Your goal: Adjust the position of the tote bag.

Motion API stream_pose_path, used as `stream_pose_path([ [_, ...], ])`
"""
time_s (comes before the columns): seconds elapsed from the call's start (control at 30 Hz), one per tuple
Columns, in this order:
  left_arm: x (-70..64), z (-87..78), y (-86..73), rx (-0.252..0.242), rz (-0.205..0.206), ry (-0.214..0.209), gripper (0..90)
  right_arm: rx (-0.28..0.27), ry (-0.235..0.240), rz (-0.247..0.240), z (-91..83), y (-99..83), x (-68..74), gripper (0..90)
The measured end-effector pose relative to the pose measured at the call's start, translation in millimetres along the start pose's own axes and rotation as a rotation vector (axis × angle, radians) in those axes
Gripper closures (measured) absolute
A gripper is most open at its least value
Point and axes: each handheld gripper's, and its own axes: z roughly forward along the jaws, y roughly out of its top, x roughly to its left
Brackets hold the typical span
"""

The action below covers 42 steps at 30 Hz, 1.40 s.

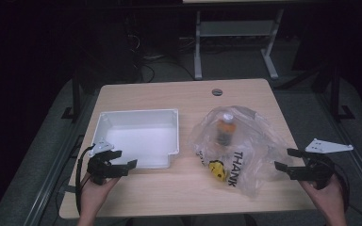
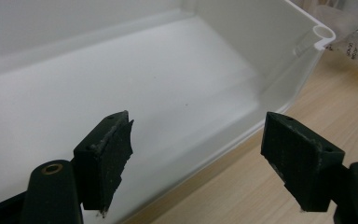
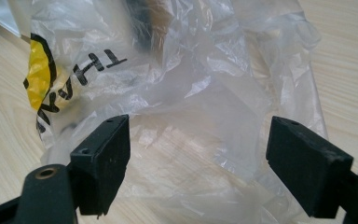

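A clear plastic bag [image 1: 245, 141] printed with black "THANK" lettering and a yellow smiley lies on the right half of the wooden table. Inside it stands an orange bottle [image 1: 225, 128] with a white cap. An empty white tray [image 1: 139, 137] rests on the left half. My left gripper [image 1: 121, 160] hovers open at the tray's near left corner; its own view looks over the tray's front wall [image 2: 242, 135]. My right gripper [image 1: 288, 159] is open just right of the bag, and the crumpled bag [image 3: 191, 93] lies between and beyond its jaws.
The table's near edge [image 1: 188, 213] runs between the person's two hands. A round cable grommet [image 1: 217, 92] sits at the table's far edge. Beyond the table, another desk's legs [image 1: 198, 47] stand on a dark floor.
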Motion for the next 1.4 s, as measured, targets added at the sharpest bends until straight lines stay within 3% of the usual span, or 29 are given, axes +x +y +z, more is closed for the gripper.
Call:
stream_pose_path([
  [0.13,-5.9,-0.5,6.9,0.004,0.018,-0.006,23.7,-0.003,0.007,0.002,-0.3,0.1,-0.5,21.0],
  [0.23,-12.5,0.3,14.0,0.015,0.057,-0.01,23.6,-0.004,0.007,0.001,-0.7,0.2,-0.8,20.9],
  [0.4,-26.0,6.0,26.2,0.027,0.079,-0.052,23.2,-0.012,0.01,0.005,-1.9,1.3,-1.8,20.9],
  [0.43,-30.5,8.5,32.2,0.036,0.106,-0.067,23.0,-0.012,0.009,0.0,-1.6,2.2,-2.1,20.8],
  [0.53,-36.2,10.2,38.5,0.034,0.112,-0.08,22.9,-0.012,0.012,0.001,-1.1,2.7,-2.2,20.8],
  [0.83,-61.3,17.5,67.6,0.042,0.185,-0.133,22.9,-0.02,0.016,-0.001,-0.4,6.1,-2.1,20.7],
  [1.4,-98.1,37.0,98.7,0.077,0.251,-0.209,21.4,-0.008,0.024,-0.015,-0.8,8.3,-1.9,20.7],
])
